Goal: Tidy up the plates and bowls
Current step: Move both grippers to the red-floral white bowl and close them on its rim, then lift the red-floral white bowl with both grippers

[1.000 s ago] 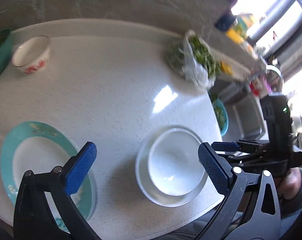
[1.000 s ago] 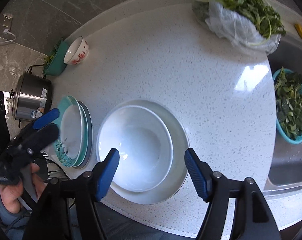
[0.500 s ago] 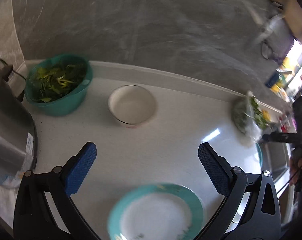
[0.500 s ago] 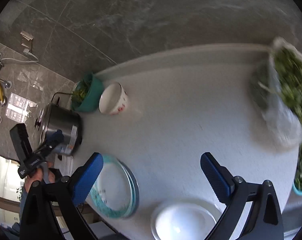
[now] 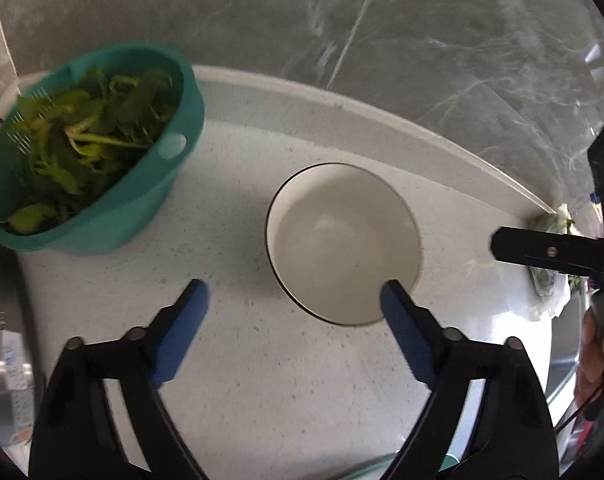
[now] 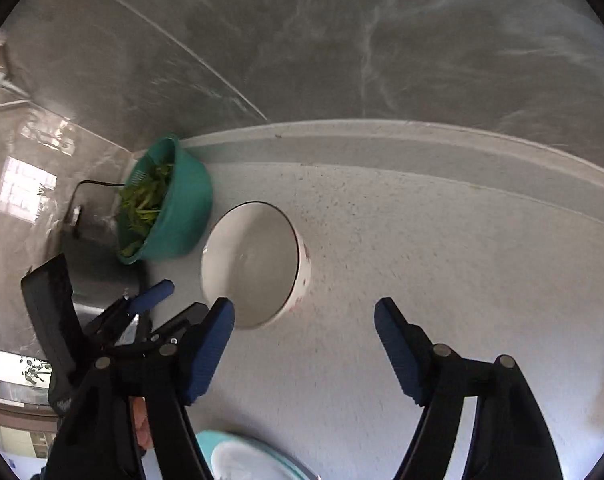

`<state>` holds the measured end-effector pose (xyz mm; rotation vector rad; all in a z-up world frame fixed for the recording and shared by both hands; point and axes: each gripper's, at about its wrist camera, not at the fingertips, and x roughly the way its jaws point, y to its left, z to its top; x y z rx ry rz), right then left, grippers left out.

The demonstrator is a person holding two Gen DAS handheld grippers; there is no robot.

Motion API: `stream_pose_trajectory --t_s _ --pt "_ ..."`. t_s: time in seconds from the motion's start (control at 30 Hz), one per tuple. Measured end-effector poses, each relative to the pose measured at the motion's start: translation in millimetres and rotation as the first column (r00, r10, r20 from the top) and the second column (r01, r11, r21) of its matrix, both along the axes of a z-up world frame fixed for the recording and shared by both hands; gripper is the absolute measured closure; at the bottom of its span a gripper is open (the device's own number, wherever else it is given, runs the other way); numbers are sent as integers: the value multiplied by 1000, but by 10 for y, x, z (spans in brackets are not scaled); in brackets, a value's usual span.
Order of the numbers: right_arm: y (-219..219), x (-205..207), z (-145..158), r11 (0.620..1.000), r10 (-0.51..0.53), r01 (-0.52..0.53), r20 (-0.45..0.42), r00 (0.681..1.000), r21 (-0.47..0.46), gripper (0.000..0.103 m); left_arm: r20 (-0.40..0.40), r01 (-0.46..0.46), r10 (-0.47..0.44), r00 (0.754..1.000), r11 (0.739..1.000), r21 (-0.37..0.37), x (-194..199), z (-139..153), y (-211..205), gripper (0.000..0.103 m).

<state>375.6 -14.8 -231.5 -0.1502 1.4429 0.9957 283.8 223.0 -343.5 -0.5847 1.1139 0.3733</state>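
The round white ceramic bowl (image 5: 344,244) stands on the speckled white surface (image 5: 261,380), just ahead of the left tongs (image 5: 291,304), its near rim by their right finger. Both tongs are closing on nothing (the right tongs (image 6: 304,322) sit farther off, with the bowl ahead to their left).

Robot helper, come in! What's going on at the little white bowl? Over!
Left gripper and right gripper both empty, jaws closing. White bowl untouched on counter. Green basket of greens sits close beside it.
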Motion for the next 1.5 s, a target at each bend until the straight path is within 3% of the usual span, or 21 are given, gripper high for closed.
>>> stream_pose_trajectory --t_s 0.07,0.23,0.3,0.37,0.47,0.77,0.93,1.1,1.5 --pt "102 41 -135 1000 -3 3 -31 1000 -5 29 -5 -13 13 1000 1000 -17 16 -114 95 29" --pt "298 104 -377 1000 19 -19 -88 996 -6 30 -3 -19 19 1000 998 -60 54 -320 263 30" --pt "357 123 -478 1000 26 -27 -122 992 -9 35 9 -18 19 1000 996 -90 75 -388 318 34" --pt "415 124 -571 999 28 -31 -148 989 -22 37 12 -13 15 1000 993 -116 95 -441 347 52" --pt "487 91 -680 999 33 -38 -178 984 -29 39 13 -11 13 1000 990 -143 117 -512 425 71" --pt "596 92 -788 999 25 -31 -201 979 -26 46 14 0 2 1000 985 -172 195 -580 550 74" --pt "590 99 -810 998 29 -39 -207 978 -43 55 20 19 -15 1000 983 -185 311 -597 527 87" --pt "608 71 -851 998 20 -33 -210 977 -59 80 17 24 -21 1000 983 -183 375 -627 529 88" --pt "628 28 -857 997 2 -16 -197 980 -73 84 -3 29 -29 1000 988 -150 410 -582 453 91"
